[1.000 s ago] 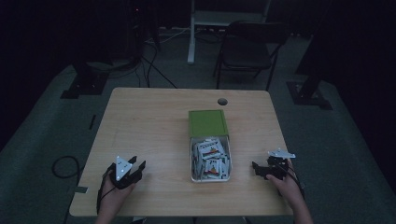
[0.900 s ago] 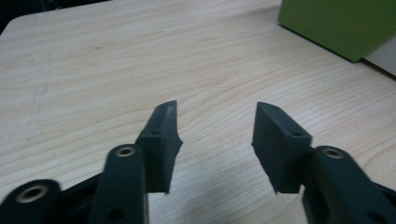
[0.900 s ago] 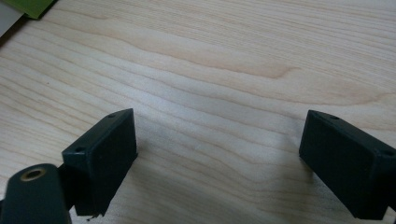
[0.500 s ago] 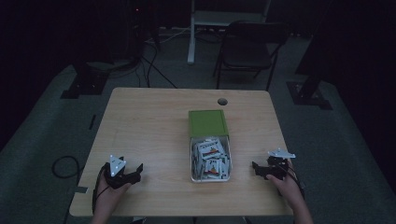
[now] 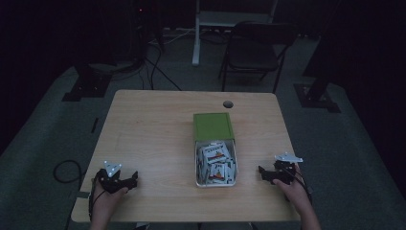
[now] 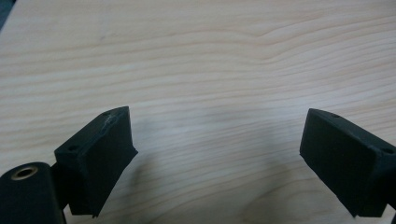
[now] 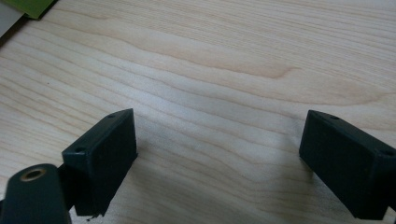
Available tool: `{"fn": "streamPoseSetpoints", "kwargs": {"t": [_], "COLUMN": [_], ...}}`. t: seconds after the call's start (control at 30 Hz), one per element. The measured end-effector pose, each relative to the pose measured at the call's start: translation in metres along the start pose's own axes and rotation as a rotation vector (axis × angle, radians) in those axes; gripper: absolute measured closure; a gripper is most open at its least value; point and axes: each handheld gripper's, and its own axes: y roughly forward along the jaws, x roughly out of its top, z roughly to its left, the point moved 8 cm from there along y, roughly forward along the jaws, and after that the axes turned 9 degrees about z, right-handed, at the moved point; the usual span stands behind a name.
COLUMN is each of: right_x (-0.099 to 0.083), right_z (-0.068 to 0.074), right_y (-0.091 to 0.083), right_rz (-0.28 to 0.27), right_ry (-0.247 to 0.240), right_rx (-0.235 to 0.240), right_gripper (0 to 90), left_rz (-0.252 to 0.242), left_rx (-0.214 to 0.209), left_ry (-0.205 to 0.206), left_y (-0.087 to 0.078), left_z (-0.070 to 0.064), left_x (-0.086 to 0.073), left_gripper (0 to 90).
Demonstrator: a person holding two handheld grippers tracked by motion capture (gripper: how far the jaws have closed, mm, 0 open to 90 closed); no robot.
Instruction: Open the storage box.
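An open metal tin (image 5: 215,182) sits mid-table, filled with several small white packets (image 5: 214,160); its green lid (image 5: 213,126) lies flat just behind it. My left gripper (image 5: 132,180) rests near the table's front left corner, open, with bare wood between its jaws (image 6: 215,154). My right gripper (image 5: 262,172) rests near the front right, just right of the tin, also open over bare wood (image 7: 217,149). A corner of the green lid (image 7: 32,7) peeks in at the top left of the right gripper view.
The wooden table (image 5: 158,124) has a round cable hole (image 5: 228,104) near its far edge. Behind the table stand a dark folding chair (image 5: 256,50) and stand bases (image 5: 88,84) on the floor, with cables trailing.
My left gripper has drawn back toward the table's front left corner and turned its jaws to the right. The right gripper has stayed put.
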Motion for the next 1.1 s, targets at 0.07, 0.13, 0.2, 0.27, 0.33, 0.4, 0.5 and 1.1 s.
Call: {"fn": "streamPoseSetpoints", "kwargs": {"t": [0.07,0.13,0.2,0.27,0.33,0.4,0.5,1.1], "right_x": [0.0,0.0001,0.0002,0.0001,0.0001,0.0001,0.0002,-0.0002], "right_z": [0.0,0.0,0.0,0.0001,0.0,0.0,0.0,0.0001], "right_y": [0.0,0.0,0.0001,0.0001,0.0001,0.0001,0.0001,-0.0001], "right_rz": [0.0,0.0,0.0,0.0,0.0,0.0,0.0,0.001], "right_ry": [0.0,0.001,0.001,0.001,0.001,0.001,0.002,-0.003], "right_rx": [0.0,0.0,0.0,0.0,0.0,0.0,0.001,0.002], "right_gripper": [10.6,10.5,10.5,10.5,10.5,10.5,10.5,10.6], "left_rz": [0.016,0.027,0.031,0.045,0.048,0.054,0.057,0.058], "left_rx": [0.015,0.013,0.011,0.013,0.01,0.002,0.005,0.013], "left_ry": [-0.007,-0.01,-0.014,-0.018,-0.019,-0.038,-0.039,-0.052], "left_y": [0.001,0.0022,0.0029,0.0042,0.0055,0.0067,0.0077,0.0094], "left_z": [0.0036,0.0043,0.0046,0.0049,0.0048,0.0055,0.0067,0.0066], "left_x": [-0.0011,-0.0014,-0.0014,-0.0016,-0.0009,-0.0002,0.001,0.0027], "left_gripper": [10.1,10.1,10.1,10.1,10.2,10.1,10.1,9.2]}}
